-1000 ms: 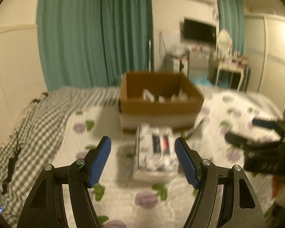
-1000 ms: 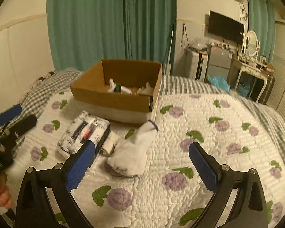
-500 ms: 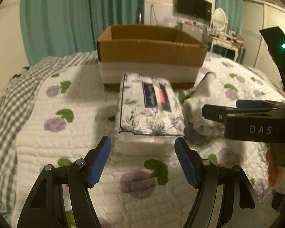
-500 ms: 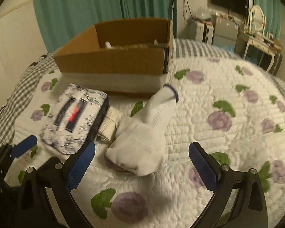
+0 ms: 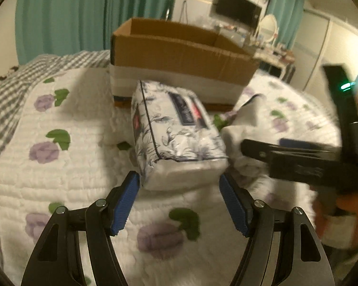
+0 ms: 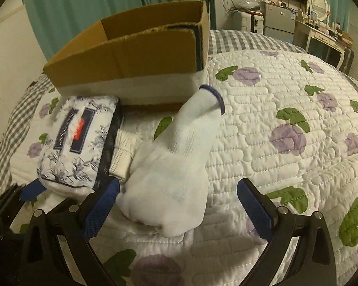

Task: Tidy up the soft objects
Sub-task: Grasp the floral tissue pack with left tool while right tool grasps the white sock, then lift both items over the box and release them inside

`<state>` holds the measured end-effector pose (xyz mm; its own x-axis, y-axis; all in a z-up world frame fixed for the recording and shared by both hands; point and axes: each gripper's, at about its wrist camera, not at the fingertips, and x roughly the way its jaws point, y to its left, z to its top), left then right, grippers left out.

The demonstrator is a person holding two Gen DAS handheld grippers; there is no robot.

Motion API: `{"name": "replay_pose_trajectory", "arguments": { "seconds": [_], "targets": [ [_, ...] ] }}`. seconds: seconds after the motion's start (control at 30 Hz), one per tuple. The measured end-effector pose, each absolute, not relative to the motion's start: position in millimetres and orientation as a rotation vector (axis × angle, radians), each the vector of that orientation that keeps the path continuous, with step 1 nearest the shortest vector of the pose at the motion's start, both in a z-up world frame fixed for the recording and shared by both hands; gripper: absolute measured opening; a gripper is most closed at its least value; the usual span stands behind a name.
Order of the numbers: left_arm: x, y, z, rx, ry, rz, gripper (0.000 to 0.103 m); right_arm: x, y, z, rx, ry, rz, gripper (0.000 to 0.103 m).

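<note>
Right wrist: one sock (image 6: pixel 176 166); one tissue pack (image 6: pixel 76 140); one box (image 6: pixel 140 54).

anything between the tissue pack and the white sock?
Yes. In the right wrist view a small folded white knit piece lies in the gap between the tissue pack and the white sock, close against both. The left wrist view doesn't show it.

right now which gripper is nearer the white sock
Right. The right gripper is open with the white sock lying between its fingertips. The left gripper is open at the near end of the tissue pack, beside the sock.
</note>
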<state>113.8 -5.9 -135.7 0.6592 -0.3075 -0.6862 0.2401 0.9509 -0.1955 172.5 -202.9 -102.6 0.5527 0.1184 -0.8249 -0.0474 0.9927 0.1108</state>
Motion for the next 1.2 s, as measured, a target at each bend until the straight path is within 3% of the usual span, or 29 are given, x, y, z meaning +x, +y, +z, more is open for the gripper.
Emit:
{"name": "replay_pose_trajectory", "arguments": {
  "seconds": [0.17,0.33,0.43,0.47,0.57,0.67,0.73,0.8,1.2],
  "targets": [
    [115,-6,-111,-0.121,0.742,-0.33,0.071,173,-206,-98,0.09,0.968,0.091,0.099],
    [153,-15,-132,-0.104,0.854,-0.273,0.071,174,-203,-105,0.07,0.994,0.095,0.093],
    [164,-18,-148,-0.104,0.901,-0.271,0.071,175,-198,-113,0.052,1.036,0.129,0.074],
    [167,-18,-152,-0.121,0.916,-0.279,0.071,175,-197,-115,0.055,1.049,0.146,0.056],
    [174,-22,-157,-0.134,0.95,-0.309,0.071,173,-197,-110,0.061,1.054,0.166,0.049],
    [175,-34,-156,-0.126,0.966,-0.341,0.066,171,-202,-101,0.039,1.034,0.129,0.048],
    [168,-43,-149,-0.071,0.936,-0.338,0.049,170,-208,-95,0.043,1.015,0.1,0.048],
    [159,-48,-140,-0.026,0.902,-0.332,0.044,170,-213,-90,0.054,1.003,0.091,0.048],
    [116,-39,-64,0.08,0.699,-0.281,0.039,148,-206,-35,0.028,0.867,0.135,0.045]
  ]
}}
